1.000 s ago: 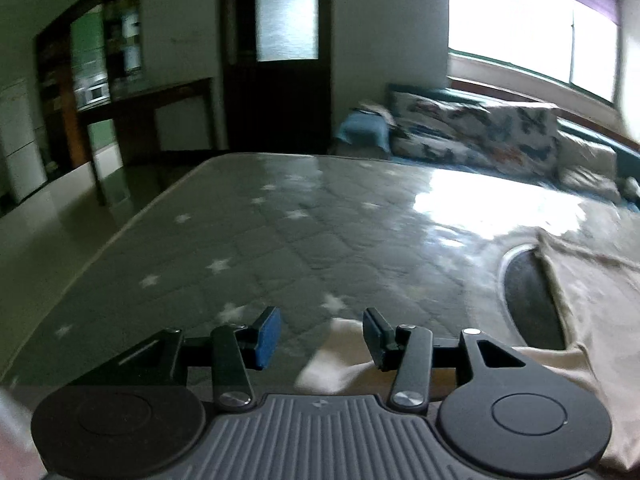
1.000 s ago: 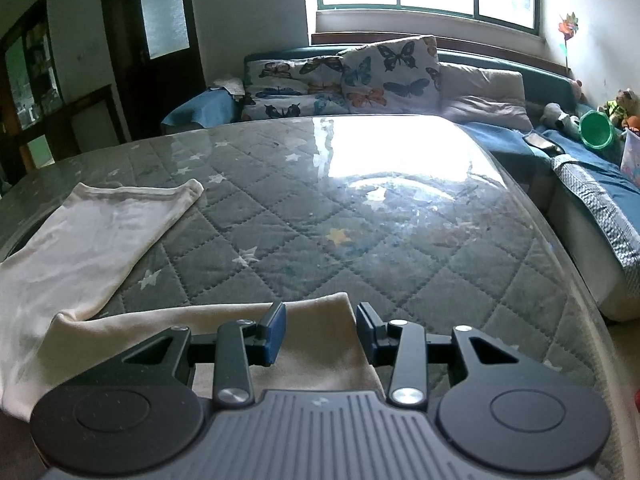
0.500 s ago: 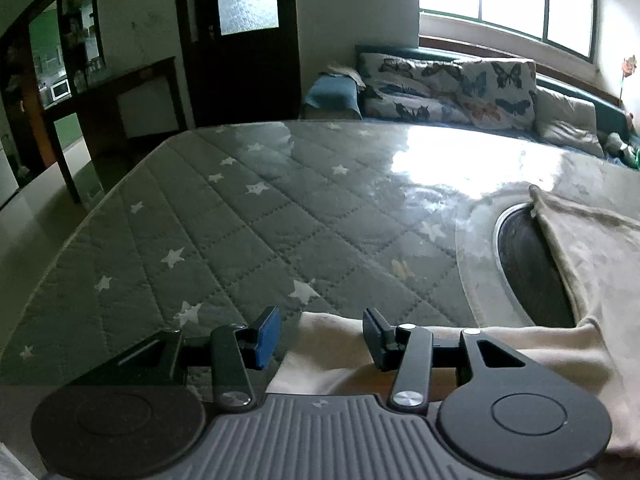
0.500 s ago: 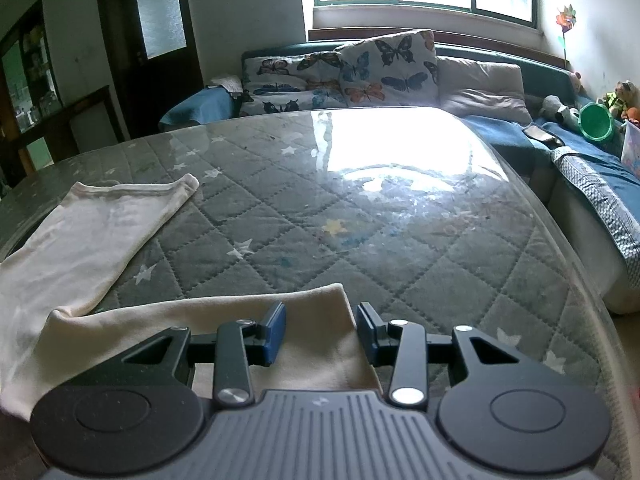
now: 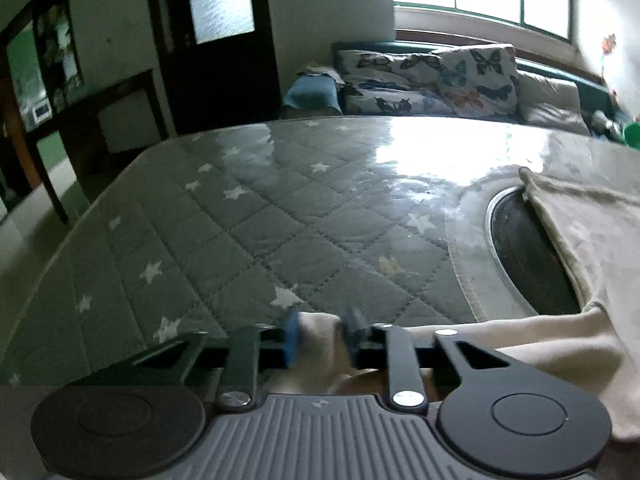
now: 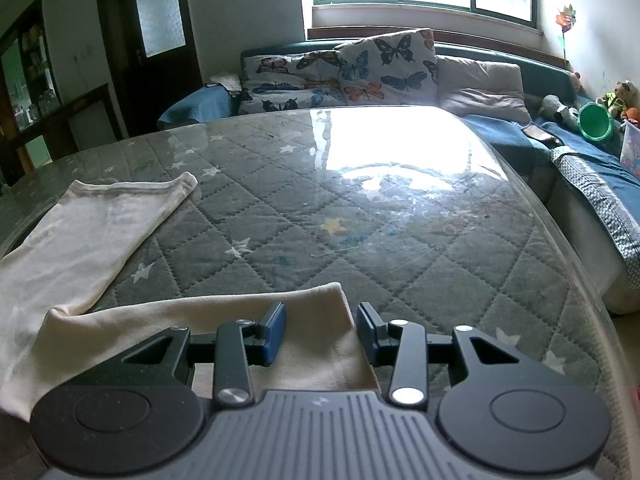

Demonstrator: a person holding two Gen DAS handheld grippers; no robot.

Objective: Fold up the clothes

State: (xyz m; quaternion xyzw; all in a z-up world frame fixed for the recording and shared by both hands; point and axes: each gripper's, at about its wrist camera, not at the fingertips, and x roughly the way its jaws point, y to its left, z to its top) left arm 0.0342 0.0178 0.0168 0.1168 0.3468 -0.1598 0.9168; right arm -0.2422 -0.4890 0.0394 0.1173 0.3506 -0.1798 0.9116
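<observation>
A cream garment [image 6: 92, 240] lies spread on the grey star-quilted table [image 6: 360, 216]. My left gripper [image 5: 320, 338] is at the garment's near left corner. Its jaws are closing, and a bunched fold of the cream garment [image 5: 318, 344] fills the gap between the blue pads [image 5: 291, 340]. My right gripper [image 6: 320, 330] hovers over the garment's near right corner [image 6: 316, 304]. It is open, with the cloth lying flat under the gap. In the left wrist view a further part of the garment [image 5: 592, 240] runs up the right side.
A dark round opening [image 5: 528, 256] in the table cover shows beside the garment. Behind the table stands a sofa with butterfly cushions [image 6: 360, 72]; a bed with toys and a green bucket [image 6: 596, 120] is at the right. A dark door [image 5: 216, 40] is at the back left.
The left gripper has slid right and down onto the garment's corner, and its jaws have narrowed on a fold of cloth. The right gripper has stayed where it was.
</observation>
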